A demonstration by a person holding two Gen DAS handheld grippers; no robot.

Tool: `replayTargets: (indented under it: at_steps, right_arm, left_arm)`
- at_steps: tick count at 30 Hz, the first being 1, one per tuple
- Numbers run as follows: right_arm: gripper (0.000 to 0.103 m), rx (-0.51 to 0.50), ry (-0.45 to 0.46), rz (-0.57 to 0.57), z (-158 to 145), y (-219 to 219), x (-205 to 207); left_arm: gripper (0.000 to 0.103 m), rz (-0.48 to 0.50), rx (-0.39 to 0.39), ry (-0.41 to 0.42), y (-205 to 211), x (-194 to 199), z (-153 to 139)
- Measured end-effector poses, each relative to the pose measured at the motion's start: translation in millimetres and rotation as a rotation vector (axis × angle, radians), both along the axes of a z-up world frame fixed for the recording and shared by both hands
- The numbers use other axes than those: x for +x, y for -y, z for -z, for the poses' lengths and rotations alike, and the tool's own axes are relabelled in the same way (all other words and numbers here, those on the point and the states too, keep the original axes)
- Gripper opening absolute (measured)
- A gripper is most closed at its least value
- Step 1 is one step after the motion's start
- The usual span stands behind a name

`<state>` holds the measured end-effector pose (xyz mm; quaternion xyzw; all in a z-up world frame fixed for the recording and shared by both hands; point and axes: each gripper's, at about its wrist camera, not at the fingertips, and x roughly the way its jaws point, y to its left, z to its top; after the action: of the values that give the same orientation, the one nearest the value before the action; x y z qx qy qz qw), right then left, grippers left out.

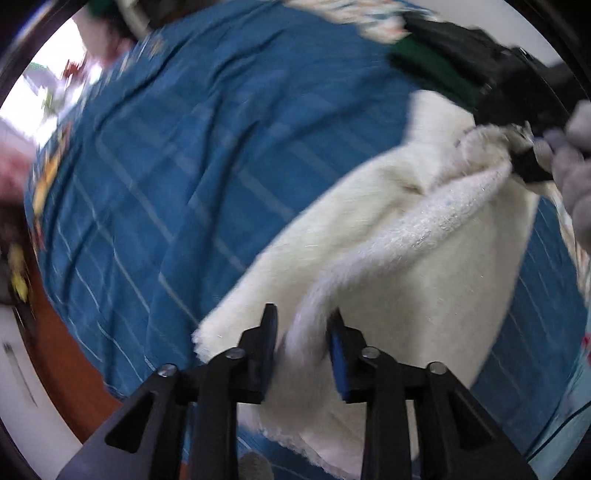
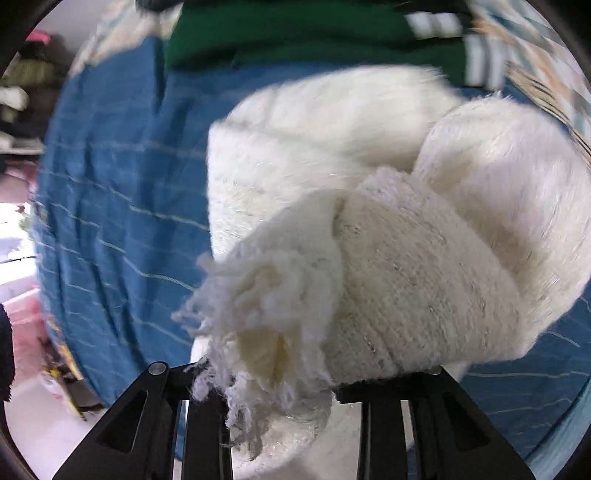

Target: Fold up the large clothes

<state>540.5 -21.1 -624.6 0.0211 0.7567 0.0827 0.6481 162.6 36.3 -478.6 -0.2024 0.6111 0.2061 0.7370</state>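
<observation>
A large white fuzzy cloth [image 1: 406, 280] lies half lifted on a blue checked bedspread [image 1: 177, 166]. One raised fold of it runs between the jaws of my left gripper [image 1: 304, 343]. That fold rests against the right blue pad, with a gap on the left finger's side. At the upper right my right gripper [image 1: 526, 162] is shut on the fringed end of the same fold. In the right wrist view the white cloth [image 2: 413, 266] and its fringe [image 2: 236, 332] are bunched over the fingers and hide the tips.
A green garment [image 2: 295, 33] lies at the far edge of the bedspread [image 2: 110, 221]. A gloved hand [image 1: 580, 177] holds the right gripper. Red-brown floor [image 1: 62, 350] shows beyond the bed's left edge, with clutter [image 1: 55, 92] at the far left.
</observation>
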Motion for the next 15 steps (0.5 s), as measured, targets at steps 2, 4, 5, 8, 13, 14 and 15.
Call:
replayTargets:
  at_steps: [2,4,5,8,13,14,15]
  right_arm:
    - [0.042,-0.067,-0.007,-0.064,13.9,-22.5,-2.7]
    - [0.049,-0.058,-0.008,-0.087,13.2,-30.5,-2.2]
    - [0.056,-0.016,-0.006,-0.087,7.8,-30.6,-1.0]
    - [0.06,0.251,-0.005,-0.088,-19.8,-19.7,2.5]
    - [0.061,0.466,0.087,-0.019,-70.6,50.0,15.0]
    - [0.062,0.428,0.14,0.011,-77.6,78.1,18.4]
    - [0.064,0.398,0.17,0.025,-80.5,94.9,17.8]
  left_arm:
    - [0.053,-0.065,-0.041,-0.014,-20.0,-9.6,12.1]
    - [0.06,-0.099,-0.05,-0.03,-28.6,-19.8,18.5]
    - [0.06,-0.108,-0.054,-0.041,-30.0,-23.9,20.9]
    - [0.069,-0.124,-0.081,-0.07,-29.9,-33.0,26.5]
    - [0.071,-0.098,-0.022,-0.072,-18.2,-29.6,12.4]
    - [0.071,-0.088,-0.004,-0.06,-17.2,-26.1,7.4]
    - [0.071,-0.077,0.017,-0.051,-16.1,-21.2,3.0]
